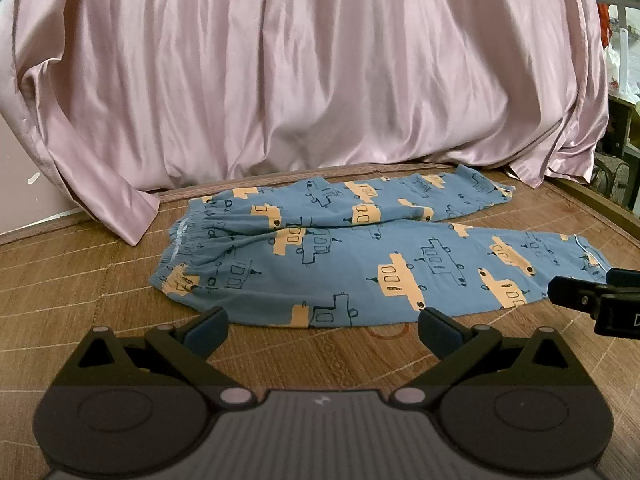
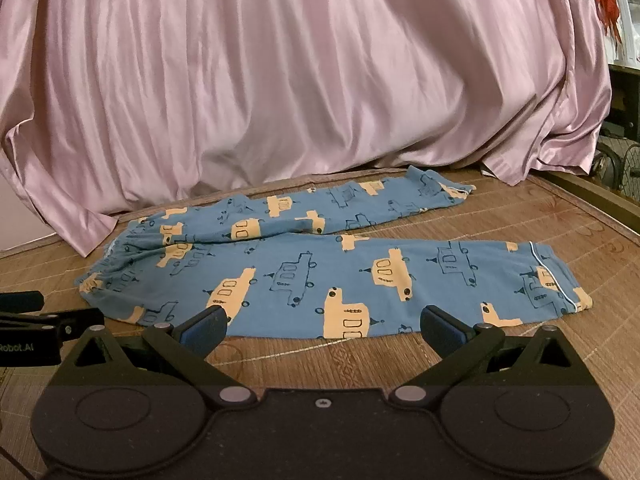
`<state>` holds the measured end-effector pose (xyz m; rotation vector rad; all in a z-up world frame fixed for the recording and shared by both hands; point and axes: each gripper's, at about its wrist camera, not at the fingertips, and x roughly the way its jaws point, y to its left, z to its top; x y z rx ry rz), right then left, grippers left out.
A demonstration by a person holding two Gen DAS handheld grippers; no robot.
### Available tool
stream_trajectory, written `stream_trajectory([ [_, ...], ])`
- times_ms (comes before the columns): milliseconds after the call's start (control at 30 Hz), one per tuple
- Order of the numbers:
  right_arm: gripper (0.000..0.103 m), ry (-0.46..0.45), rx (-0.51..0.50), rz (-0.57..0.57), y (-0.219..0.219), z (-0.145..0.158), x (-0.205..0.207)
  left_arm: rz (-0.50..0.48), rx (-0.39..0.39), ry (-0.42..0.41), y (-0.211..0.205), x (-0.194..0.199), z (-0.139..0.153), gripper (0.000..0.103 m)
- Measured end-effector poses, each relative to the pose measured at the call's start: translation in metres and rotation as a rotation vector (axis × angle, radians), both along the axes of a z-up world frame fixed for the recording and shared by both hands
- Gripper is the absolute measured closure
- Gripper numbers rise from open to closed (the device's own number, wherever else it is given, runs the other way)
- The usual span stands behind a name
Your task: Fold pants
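Observation:
Blue pants (image 1: 344, 256) printed with yellow cars lie flat on a woven brown mat (image 1: 100, 280), waistband to the left, both legs stretched to the right and slightly apart at the cuffs. My left gripper (image 1: 322, 326) stands open just short of the near edge of the front leg, holding nothing. In the right wrist view the same pants (image 2: 320, 268) spread across the middle, and my right gripper (image 2: 322, 322) is open at the near hem of the front leg. The right gripper's fingers (image 1: 576, 294) show at the left wrist view's right edge by the cuff.
A pink satin sheet (image 1: 304, 68) hangs as a backdrop behind the pants, its hem resting on the mat (image 2: 560, 360). The mat's dark wooden edge (image 2: 600, 196) runs along the right. Cluttered furniture (image 1: 620, 136) stands beyond it.

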<state>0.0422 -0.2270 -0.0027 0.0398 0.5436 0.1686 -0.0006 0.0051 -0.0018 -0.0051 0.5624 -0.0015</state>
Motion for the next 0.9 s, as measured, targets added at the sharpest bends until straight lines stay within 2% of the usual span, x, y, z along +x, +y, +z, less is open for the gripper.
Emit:
stream_trajectory([
  [400, 0.000, 0.003, 0.000, 0.001, 0.000, 0.000, 0.001, 0.004, -0.012, 0.020, 0.002, 0.000, -0.005, 0.000],
  [633, 0.000, -0.002, -0.001, 0.009, 0.000, -0.002, 0.005, 0.010, -0.034, 0.114, 0.006, 0.019, -0.009, 0.000],
  [733, 0.000, -0.007, 0.000, 0.022, -0.002, 0.000, 0.010, 0.010, -0.034, 0.122, 0.013, 0.030, 0.001, 0.000],
  [900, 0.000, -0.020, 0.017, 0.112, -0.015, 0.022, 0.032, 0.007, 0.033, 0.155, 0.027, 0.076, 0.037, 0.000],
])
